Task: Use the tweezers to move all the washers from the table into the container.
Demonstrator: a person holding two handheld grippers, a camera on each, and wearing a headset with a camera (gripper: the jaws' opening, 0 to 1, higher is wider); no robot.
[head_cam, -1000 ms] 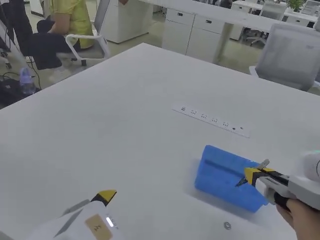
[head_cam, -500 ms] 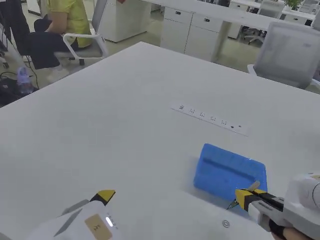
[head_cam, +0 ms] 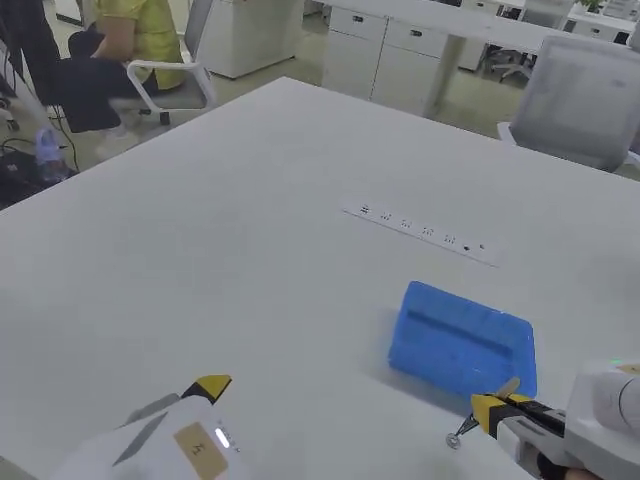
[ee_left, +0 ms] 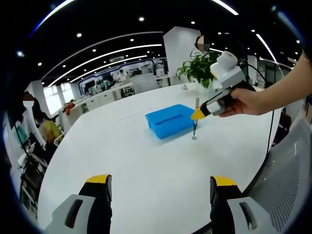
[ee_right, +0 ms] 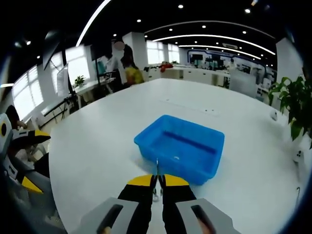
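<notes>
A blue container (head_cam: pixel 462 340) stands on the white table (head_cam: pixel 250 250) at the near right. On the table just in front of it lies a small metal washer (head_cam: pixel 453 441). My right gripper (head_cam: pixel 497 405) is shut on the thin tweezers (head_cam: pixel 470 426), whose tips reach down to the washer. The right gripper view has the tweezers (ee_right: pixel 157 168) sticking out between the closed jaws toward the container (ee_right: pixel 180 146). My left gripper (ee_left: pixel 161 181) hovers open and holds nothing at the near left of the table. From there I see the container (ee_left: pixel 170 119) and the washer (ee_left: pixel 194 138).
A white power strip (head_cam: pixel 420 234) lies beyond the container. An office chair (head_cam: pixel 585 100) stands at the table's far right edge. A person sits on a chair (head_cam: pixel 165 85) at the far left. A potted plant (ee_right: pixel 292 102) stands to the right.
My right gripper has pulled back from above the container toward me and lowered, bringing the tweezers' tips down to the washer. The left gripper has stayed put.
</notes>
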